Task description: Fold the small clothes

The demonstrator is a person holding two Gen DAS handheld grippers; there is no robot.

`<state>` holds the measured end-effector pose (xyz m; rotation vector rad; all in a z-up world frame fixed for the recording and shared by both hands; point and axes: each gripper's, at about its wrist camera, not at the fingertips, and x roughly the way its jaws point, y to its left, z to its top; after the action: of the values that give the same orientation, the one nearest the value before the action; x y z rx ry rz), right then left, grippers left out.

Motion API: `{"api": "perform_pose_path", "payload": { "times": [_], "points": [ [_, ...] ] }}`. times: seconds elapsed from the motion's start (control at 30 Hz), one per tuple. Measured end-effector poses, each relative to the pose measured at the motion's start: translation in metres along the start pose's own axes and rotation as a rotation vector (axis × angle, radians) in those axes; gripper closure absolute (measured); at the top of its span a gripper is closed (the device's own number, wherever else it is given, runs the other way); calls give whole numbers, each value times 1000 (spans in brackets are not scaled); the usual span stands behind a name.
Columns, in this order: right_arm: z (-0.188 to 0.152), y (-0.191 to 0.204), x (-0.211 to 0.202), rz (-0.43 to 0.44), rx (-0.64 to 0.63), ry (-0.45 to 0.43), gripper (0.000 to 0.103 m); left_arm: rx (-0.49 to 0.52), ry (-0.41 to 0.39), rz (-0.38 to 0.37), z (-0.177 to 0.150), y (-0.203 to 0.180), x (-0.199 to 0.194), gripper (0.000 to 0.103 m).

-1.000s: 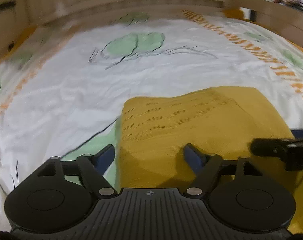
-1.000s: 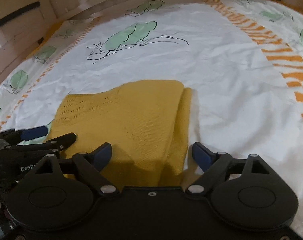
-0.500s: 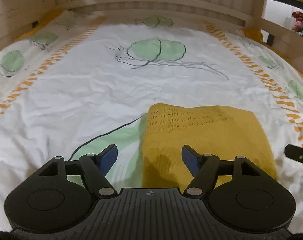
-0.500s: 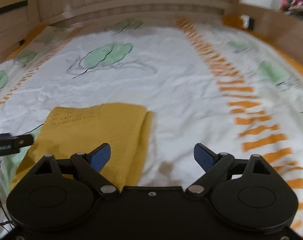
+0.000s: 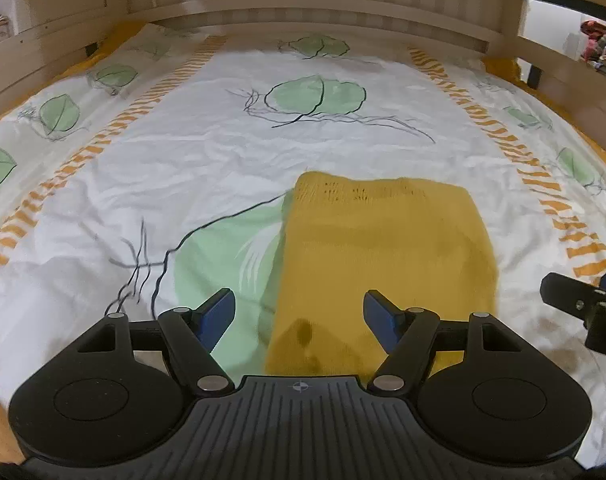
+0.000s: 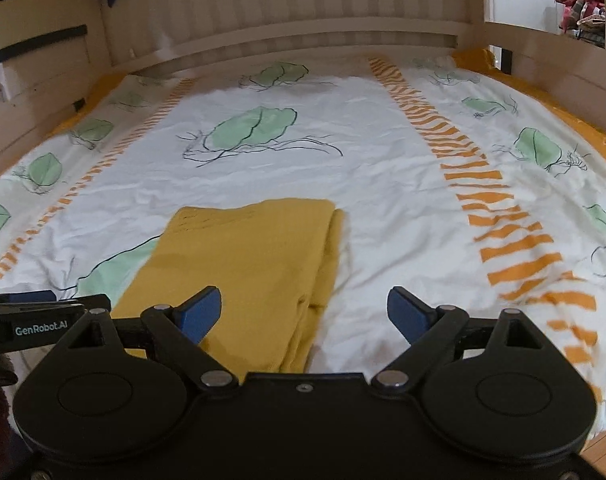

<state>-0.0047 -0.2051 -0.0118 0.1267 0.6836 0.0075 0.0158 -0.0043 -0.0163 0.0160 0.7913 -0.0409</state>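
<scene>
A bed dressed in a white leaf-print sheet carries a folded mustard knit garment, lying flat near its front edge. Above it, left claw and right claw hang spread, pinching nothing.

We see the folded knit garment lying on the bedsheet, headboard behind, L gripper left of R gripper.
</scene>
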Motion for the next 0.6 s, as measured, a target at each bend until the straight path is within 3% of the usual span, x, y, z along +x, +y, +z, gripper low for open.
{"api": "perform_pose_path", "payload": {
  "times": [0.6],
  "points": [
    [-25,10,-18,8,-18,52,12,-13,66,-11,-26,-3,-12,33]
  ]
}}
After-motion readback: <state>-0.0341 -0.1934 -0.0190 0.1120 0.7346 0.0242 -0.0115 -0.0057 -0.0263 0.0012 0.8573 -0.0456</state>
